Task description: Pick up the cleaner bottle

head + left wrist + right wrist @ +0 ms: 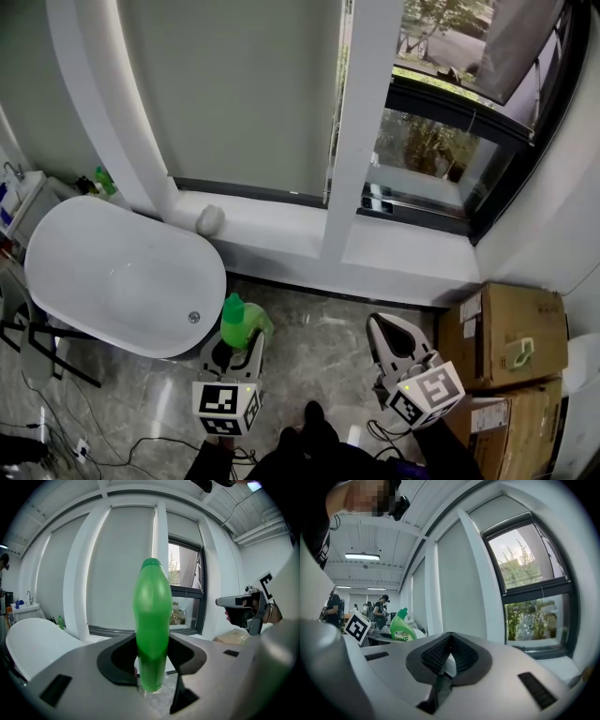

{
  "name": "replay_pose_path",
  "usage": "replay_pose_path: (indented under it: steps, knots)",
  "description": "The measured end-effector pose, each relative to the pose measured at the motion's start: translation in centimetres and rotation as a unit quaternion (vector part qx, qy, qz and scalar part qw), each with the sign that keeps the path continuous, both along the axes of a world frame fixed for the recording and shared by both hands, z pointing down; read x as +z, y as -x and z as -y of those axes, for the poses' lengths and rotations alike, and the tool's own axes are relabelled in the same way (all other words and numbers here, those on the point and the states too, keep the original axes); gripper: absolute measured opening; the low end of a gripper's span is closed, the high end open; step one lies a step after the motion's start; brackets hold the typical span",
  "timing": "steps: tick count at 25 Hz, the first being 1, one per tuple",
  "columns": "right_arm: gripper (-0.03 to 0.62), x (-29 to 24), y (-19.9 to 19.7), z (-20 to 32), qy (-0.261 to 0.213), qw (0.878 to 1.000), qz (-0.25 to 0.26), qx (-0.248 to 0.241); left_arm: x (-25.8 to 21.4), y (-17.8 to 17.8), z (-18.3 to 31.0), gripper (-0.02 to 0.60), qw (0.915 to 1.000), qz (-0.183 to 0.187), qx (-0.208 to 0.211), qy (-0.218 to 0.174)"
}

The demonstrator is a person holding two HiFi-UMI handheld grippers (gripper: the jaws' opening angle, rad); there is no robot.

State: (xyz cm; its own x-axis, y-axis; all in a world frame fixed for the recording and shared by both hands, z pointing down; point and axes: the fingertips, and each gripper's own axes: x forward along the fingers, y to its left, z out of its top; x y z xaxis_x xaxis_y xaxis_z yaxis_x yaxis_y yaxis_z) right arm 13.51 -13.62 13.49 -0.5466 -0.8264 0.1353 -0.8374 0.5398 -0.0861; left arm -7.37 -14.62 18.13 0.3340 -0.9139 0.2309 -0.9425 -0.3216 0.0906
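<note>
The green cleaner bottle (pixel 242 321) stands upright between the jaws of my left gripper (pixel 236 343), lifted above the grey marble floor beside the bathtub. In the left gripper view the bottle (pixel 151 620) fills the middle, and both dark pads (pixel 123 660) of the left gripper (pixel 151 644) press on its lower body. My right gripper (pixel 379 322) hangs to the right of it, shut with nothing in it. In the right gripper view the right gripper (pixel 449 637) has its ribbed pads meeting at the tip, and the bottle (pixel 403 628) shows far to the left.
A white bathtub (pixel 122 272) lies at the left, close to the bottle. Cardboard boxes (pixel 506 337) stack up at the right. A white window sill (pixel 309 234) and a pillar (pixel 361 131) run across ahead. Cables (pixel 84 441) lie on the floor at the lower left.
</note>
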Motion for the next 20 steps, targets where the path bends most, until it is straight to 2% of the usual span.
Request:
replay_pose_path:
  steps: [20]
  knots:
    - [0.002, 0.1, 1.4, -1.0, -0.002, 1.0, -0.011, -0.012, -0.7, 0.4, -1.0, 0.198, 1.0, 0.006, 0.006, -0.005]
